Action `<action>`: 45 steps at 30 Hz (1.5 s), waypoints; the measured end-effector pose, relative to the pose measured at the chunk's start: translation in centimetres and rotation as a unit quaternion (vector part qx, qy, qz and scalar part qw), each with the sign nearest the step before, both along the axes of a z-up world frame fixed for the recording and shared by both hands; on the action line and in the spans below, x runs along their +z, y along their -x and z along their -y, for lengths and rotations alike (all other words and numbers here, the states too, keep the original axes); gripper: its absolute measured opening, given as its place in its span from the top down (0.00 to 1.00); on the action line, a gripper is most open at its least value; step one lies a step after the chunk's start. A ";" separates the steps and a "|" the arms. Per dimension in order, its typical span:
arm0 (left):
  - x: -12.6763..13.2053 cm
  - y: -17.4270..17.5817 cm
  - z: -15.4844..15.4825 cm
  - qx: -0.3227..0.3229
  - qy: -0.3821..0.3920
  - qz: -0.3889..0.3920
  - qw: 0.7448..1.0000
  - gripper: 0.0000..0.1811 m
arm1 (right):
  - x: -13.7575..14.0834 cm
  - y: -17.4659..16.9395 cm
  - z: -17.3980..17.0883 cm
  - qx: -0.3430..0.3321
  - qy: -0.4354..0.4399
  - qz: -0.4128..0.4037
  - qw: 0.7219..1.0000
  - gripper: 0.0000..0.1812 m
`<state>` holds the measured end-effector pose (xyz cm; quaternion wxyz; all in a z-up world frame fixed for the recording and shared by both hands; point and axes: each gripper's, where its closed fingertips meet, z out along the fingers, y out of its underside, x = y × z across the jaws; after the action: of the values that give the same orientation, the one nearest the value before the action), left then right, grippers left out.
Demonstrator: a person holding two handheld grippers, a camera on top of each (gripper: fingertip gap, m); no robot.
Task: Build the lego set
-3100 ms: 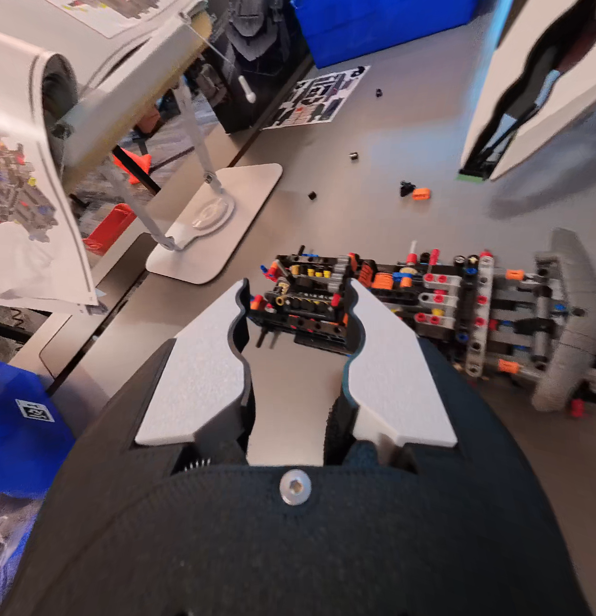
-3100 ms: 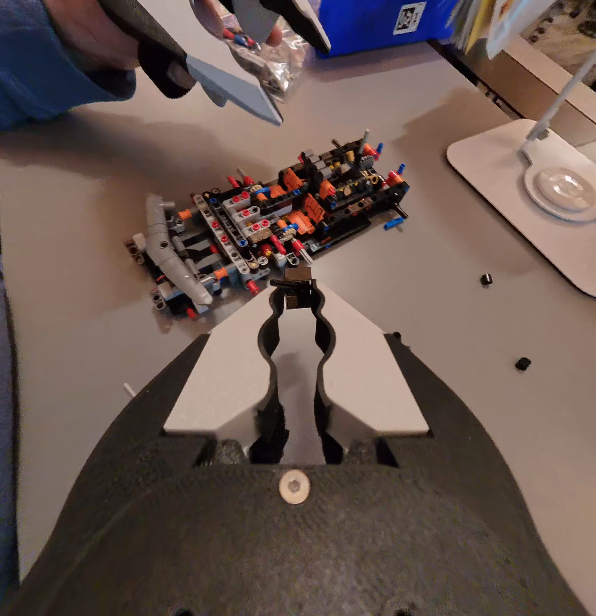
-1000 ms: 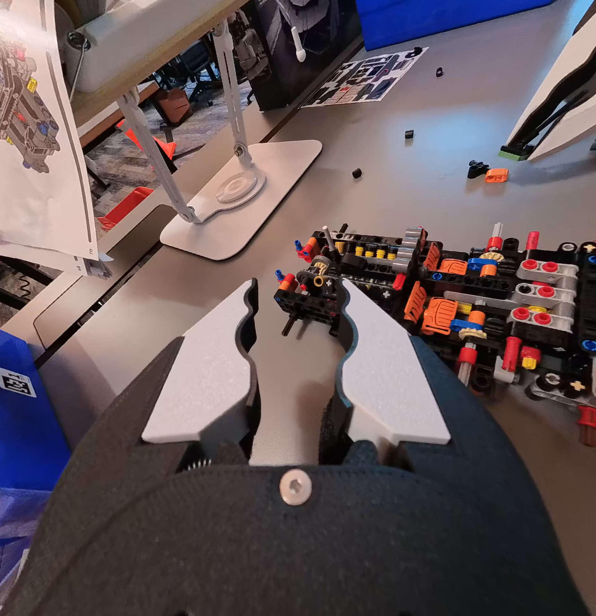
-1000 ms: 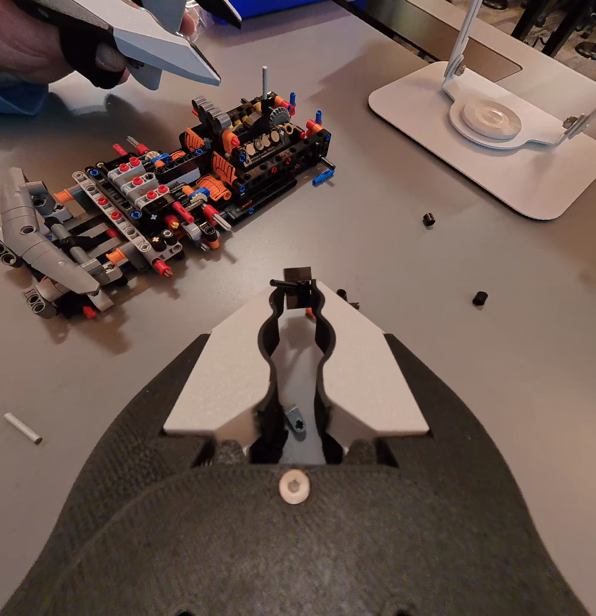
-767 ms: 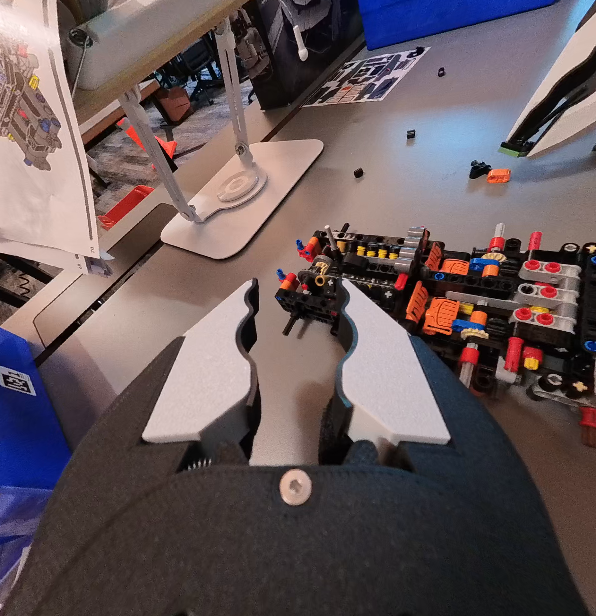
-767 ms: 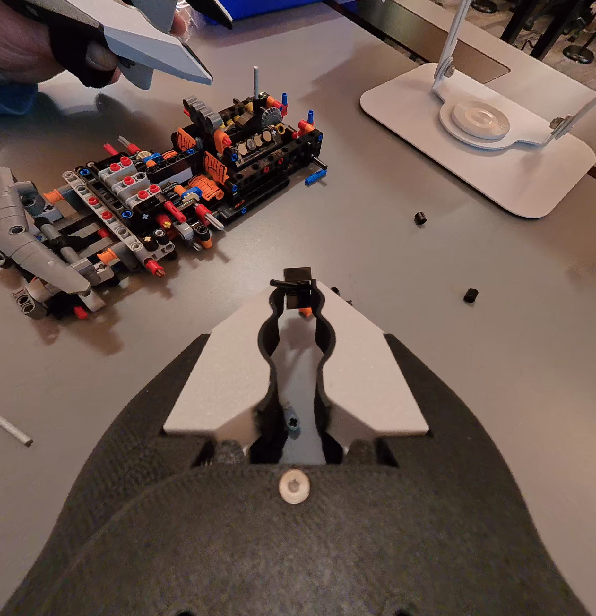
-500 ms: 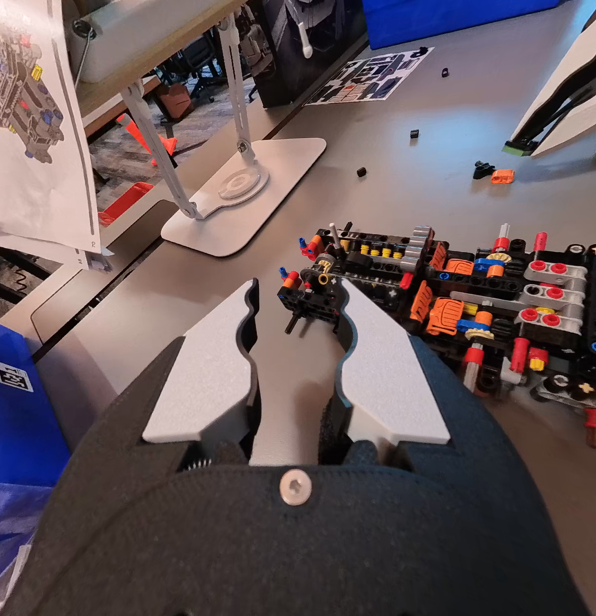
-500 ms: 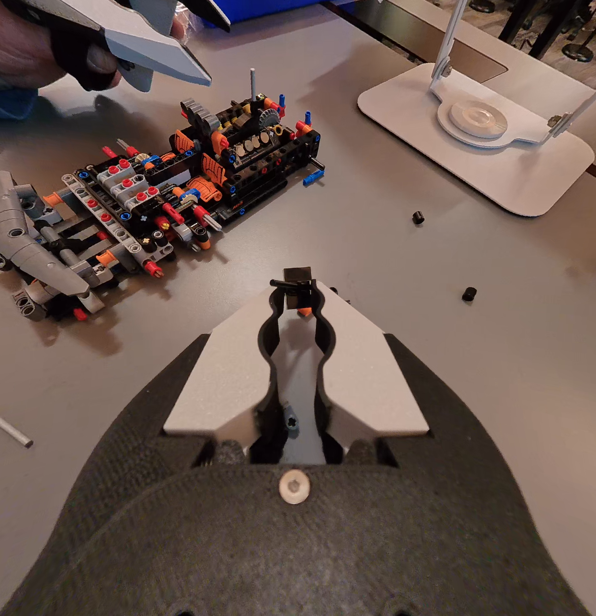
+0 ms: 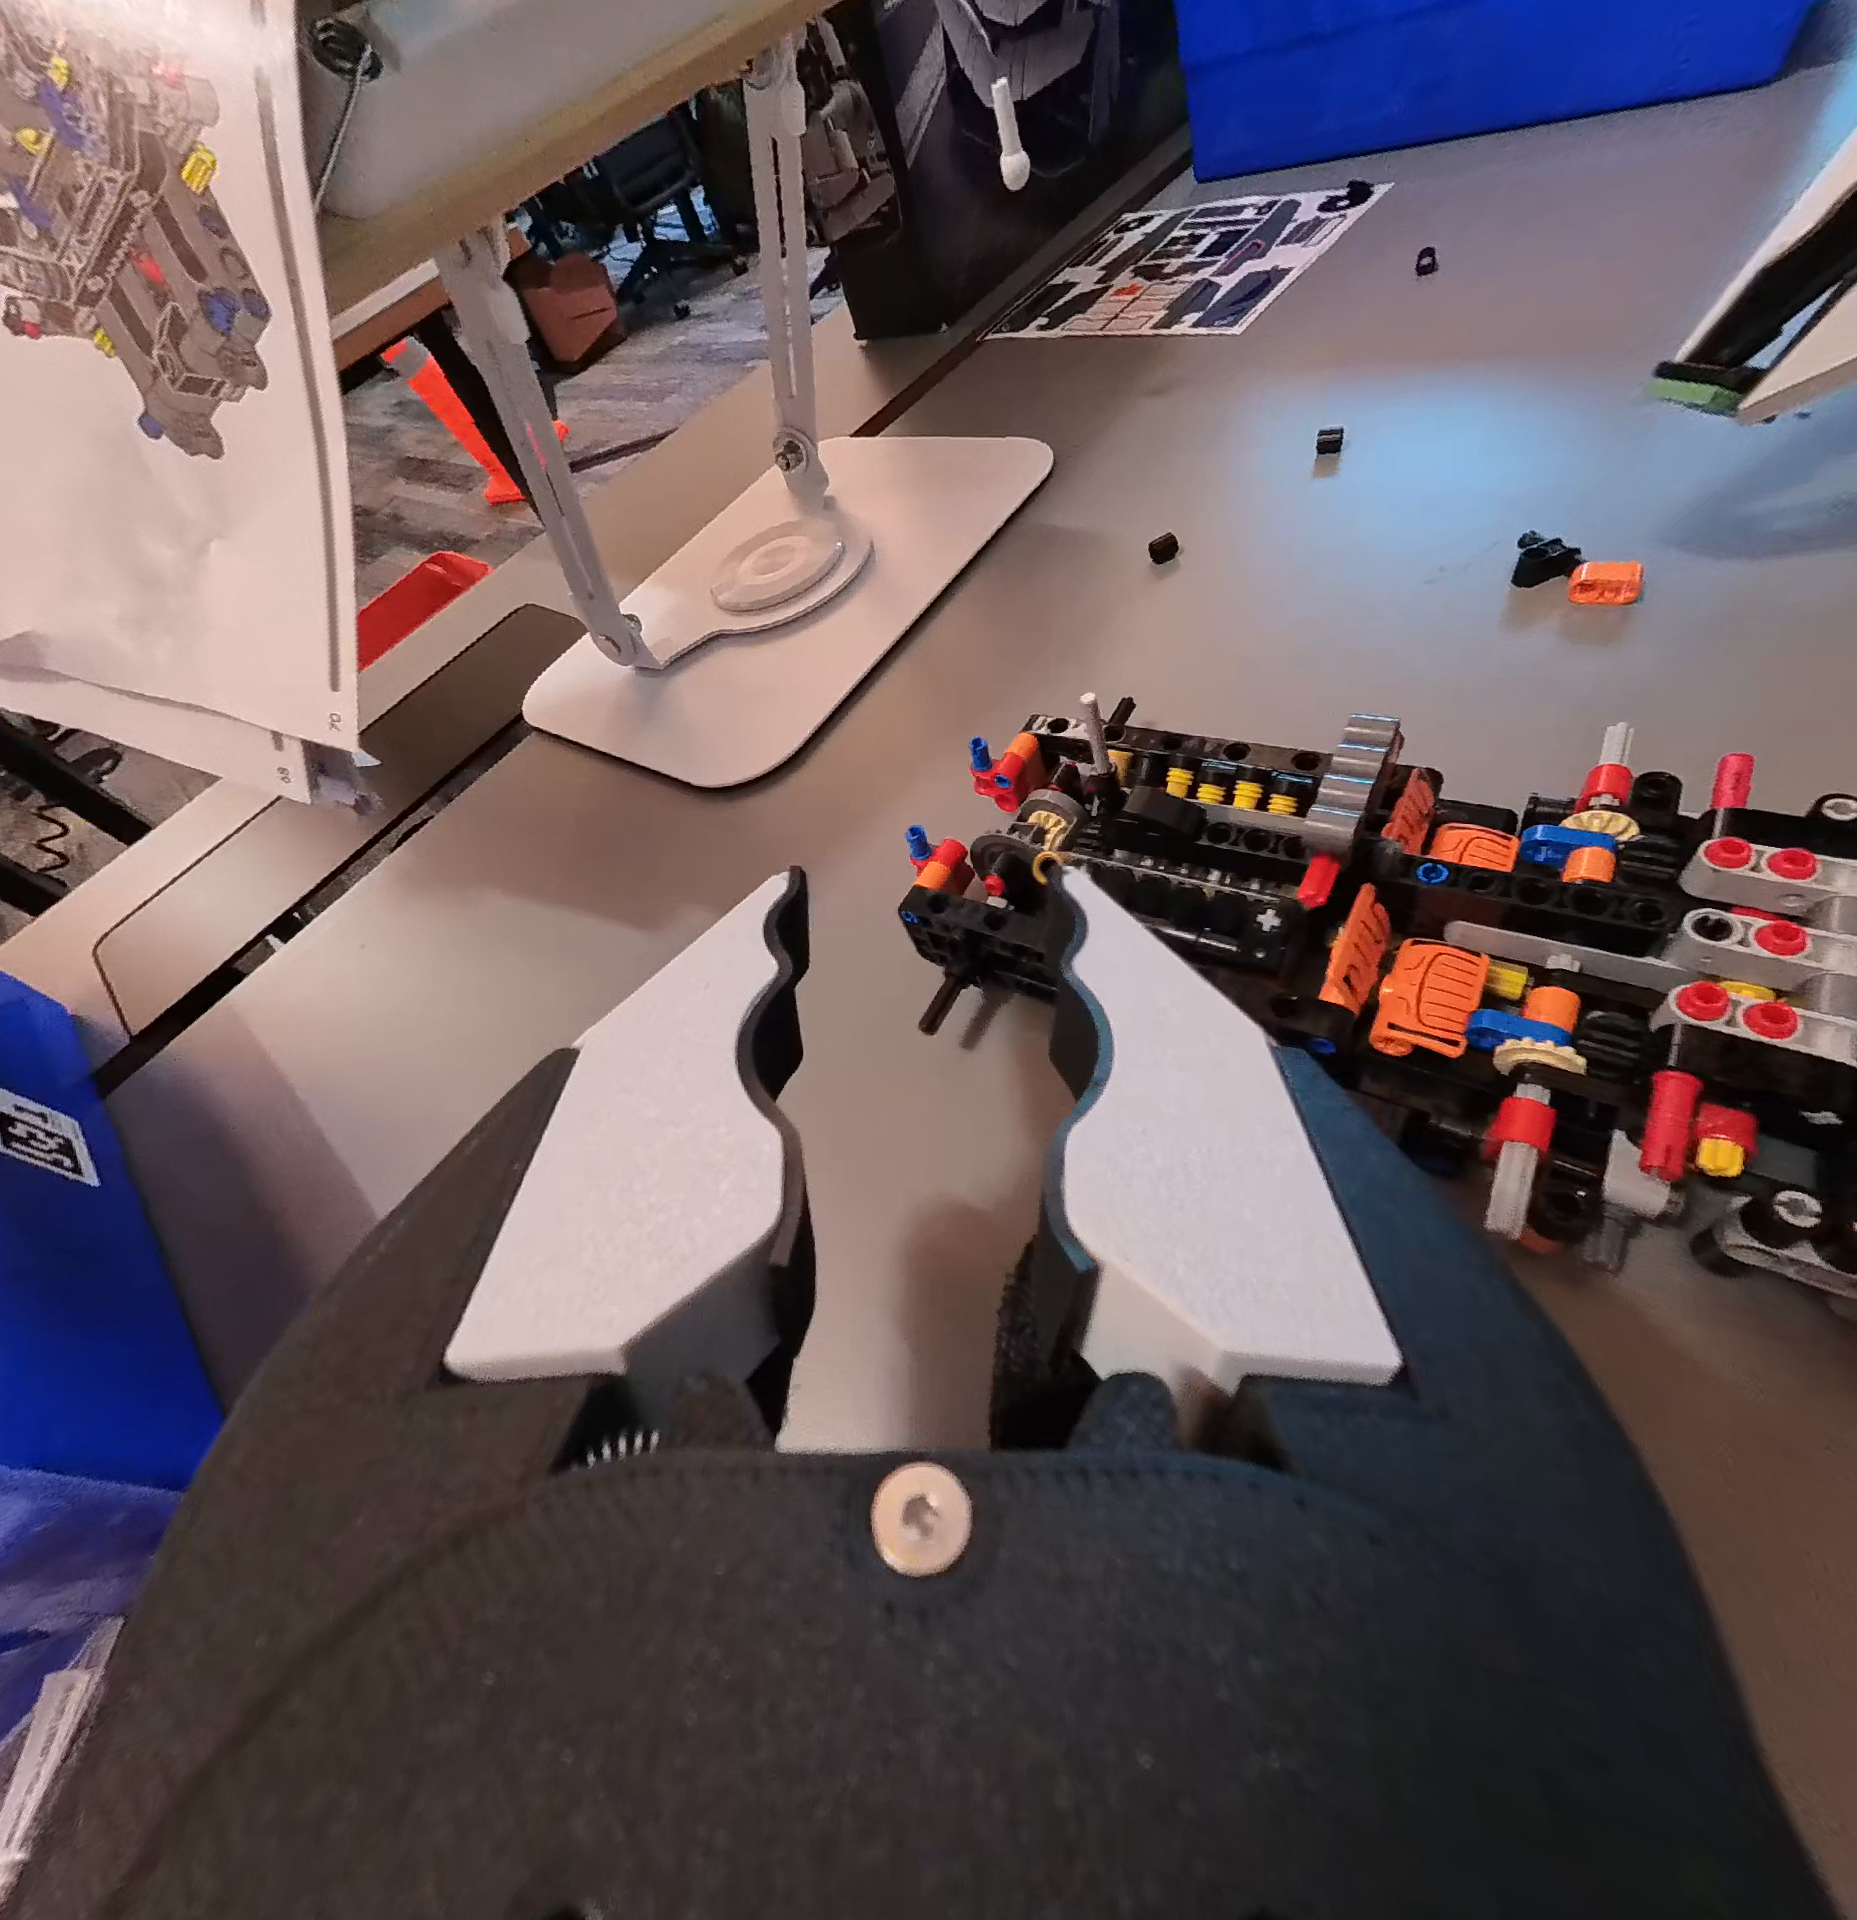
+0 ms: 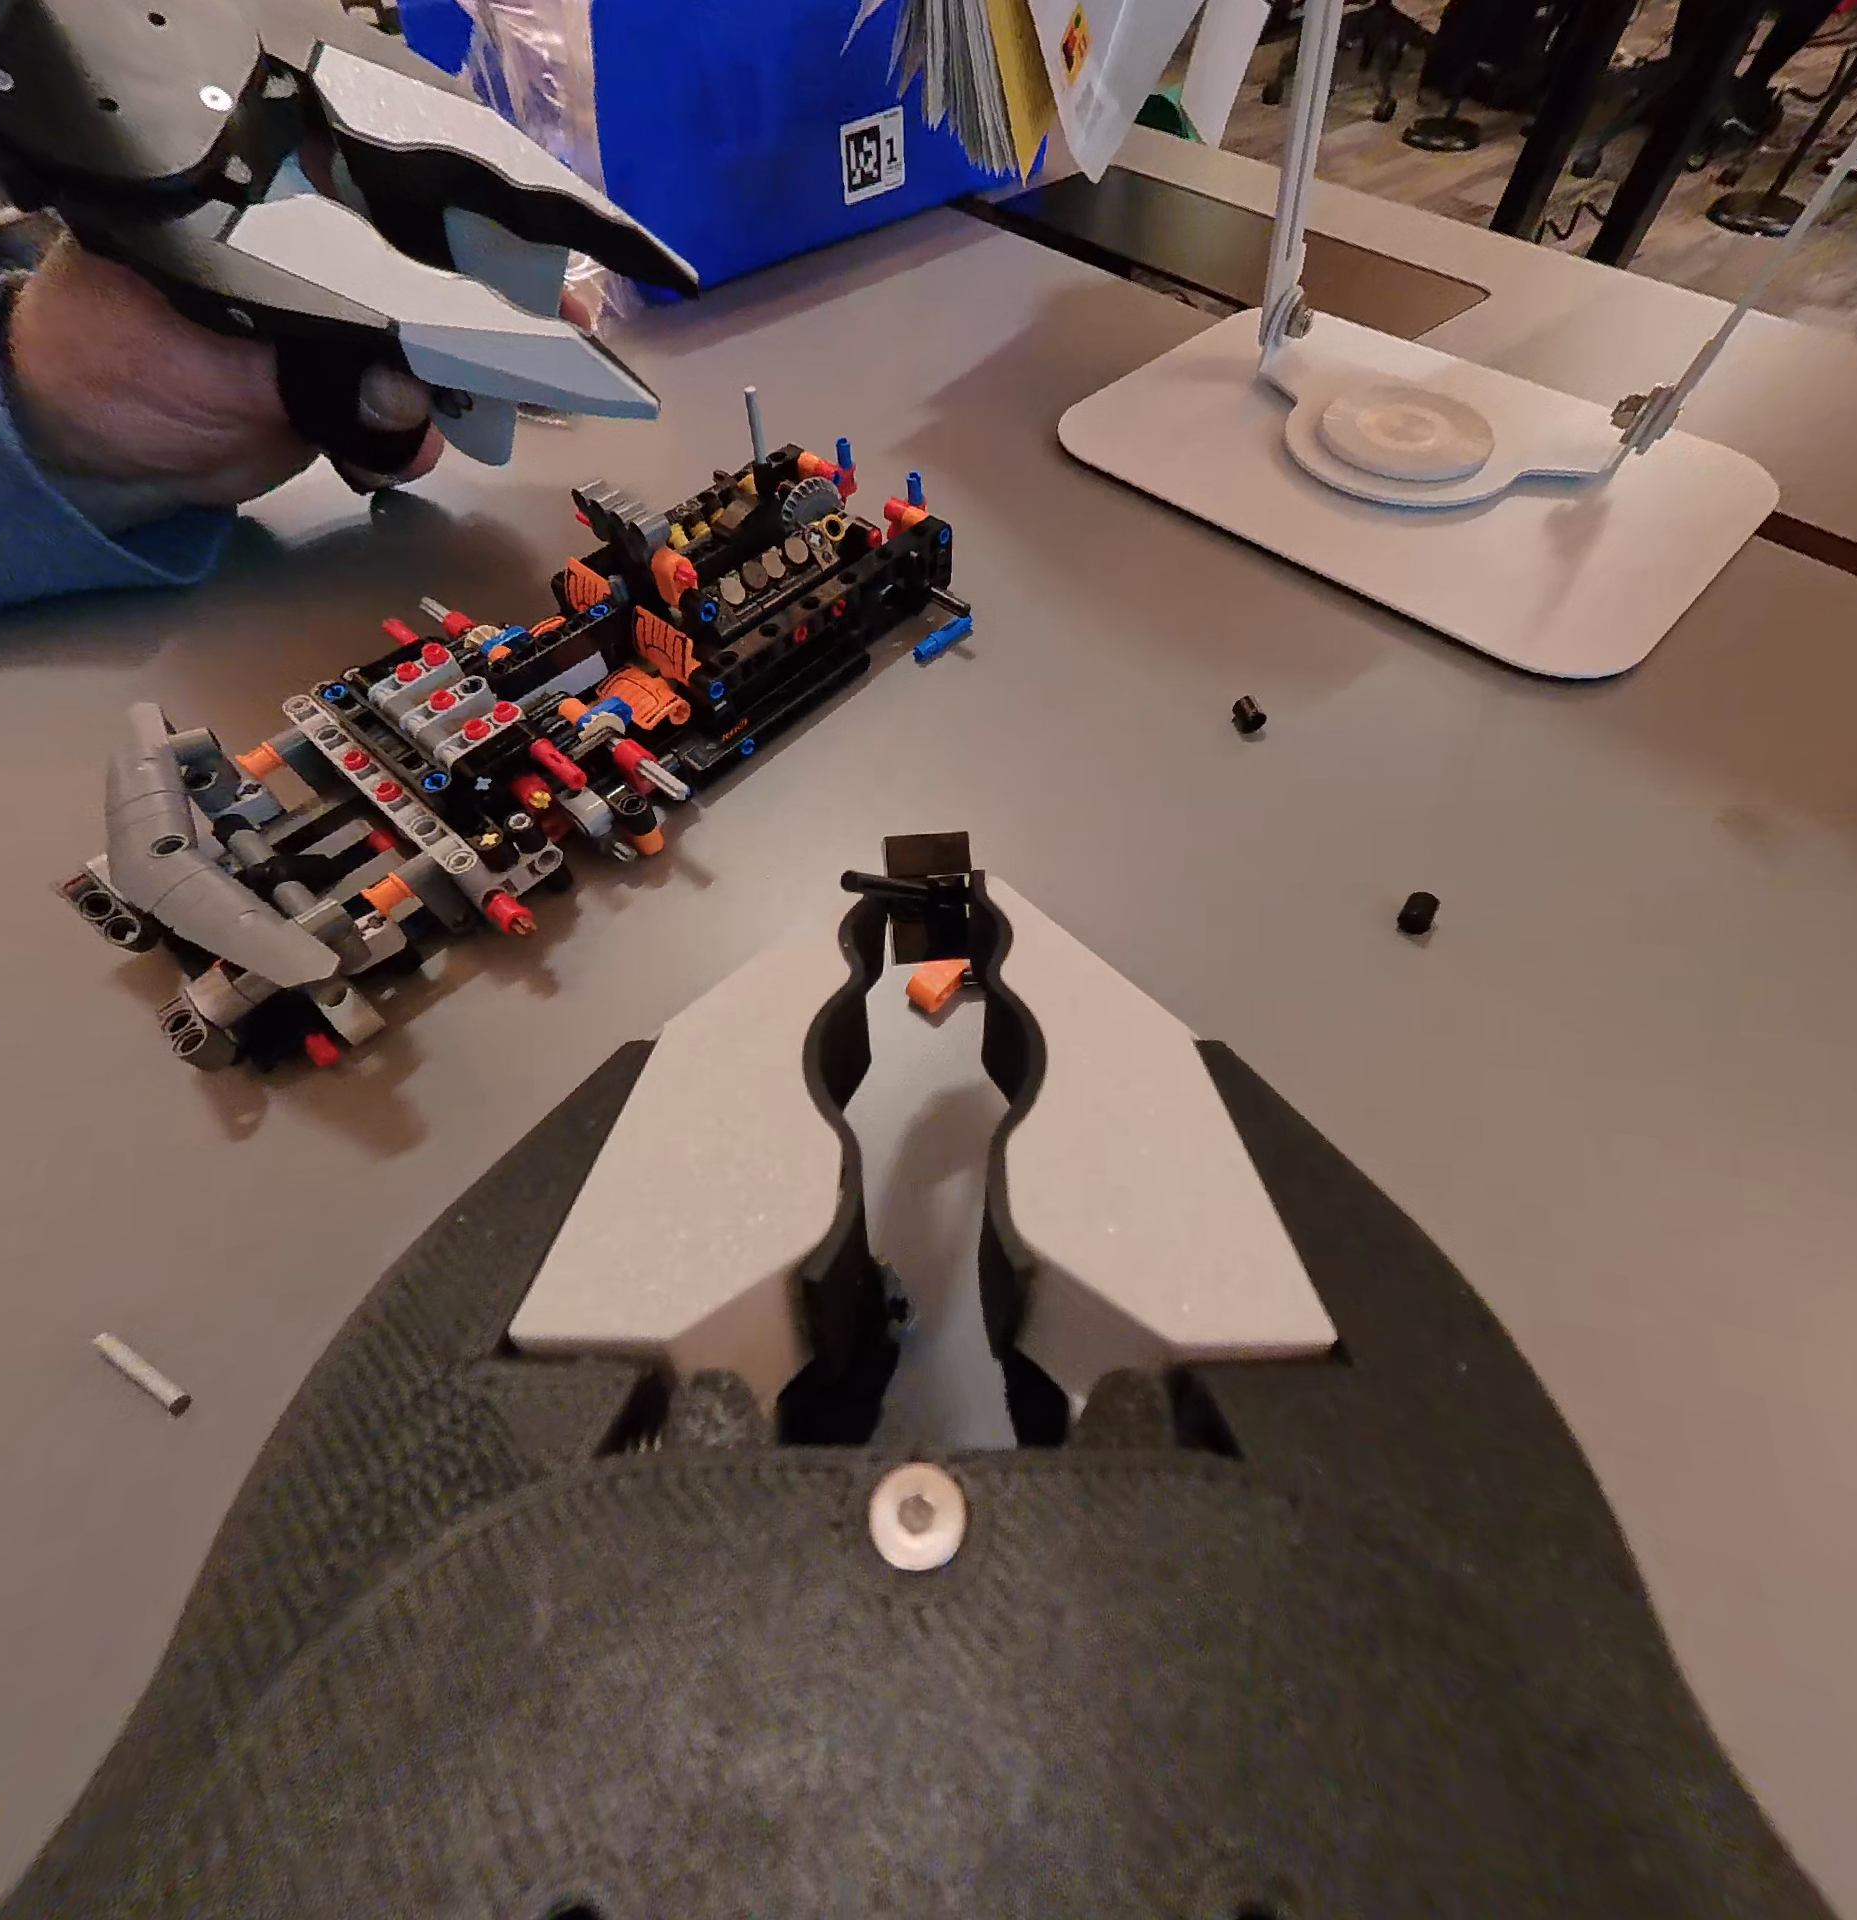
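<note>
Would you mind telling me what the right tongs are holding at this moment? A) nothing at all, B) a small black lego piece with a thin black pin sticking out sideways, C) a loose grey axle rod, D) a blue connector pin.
B: the right tongs are shut on the small black lego piece with a pin, held above the grey table.

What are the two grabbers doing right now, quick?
Left gripper: open, holding nothing, near the end of the lego model.
Right gripper: shut on a small black lego piece, above the table.
</note>
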<state>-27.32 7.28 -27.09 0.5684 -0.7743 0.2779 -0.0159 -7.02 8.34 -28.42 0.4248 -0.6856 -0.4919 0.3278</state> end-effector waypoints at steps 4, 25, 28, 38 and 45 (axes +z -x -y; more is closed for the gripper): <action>0.0 0.2 0.0 0.005 -0.002 -0.001 1.000 0.76 | 0.0 -0.1 0.2 0.001 -0.004 0.001 1.000 0.93; 0.1 0.4 -0.2 0.007 0.001 0.008 1.000 0.76 | -0.1 -0.1 0.2 0.002 0.001 0.003 1.000 0.93; 0.1 0.5 -0.3 0.007 0.004 0.010 1.000 0.76 | -0.1 -0.1 0.1 -0.001 0.004 0.003 1.000 0.93; -0.2 -0.7 0.0 -0.017 0.009 0.000 1.000 0.75 | -0.5 -0.2 -0.4 -0.011 0.025 0.008 1.000 0.93; 0.1 -0.3 -0.1 -0.011 0.005 0.001 1.000 0.75 | -0.7 -0.2 -0.6 -0.013 0.044 0.009 0.999 0.93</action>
<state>-27.01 7.40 -26.99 0.5647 -0.7740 0.2853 -0.0242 -6.80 8.98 -29.12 0.3947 -0.7128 -0.4716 0.3372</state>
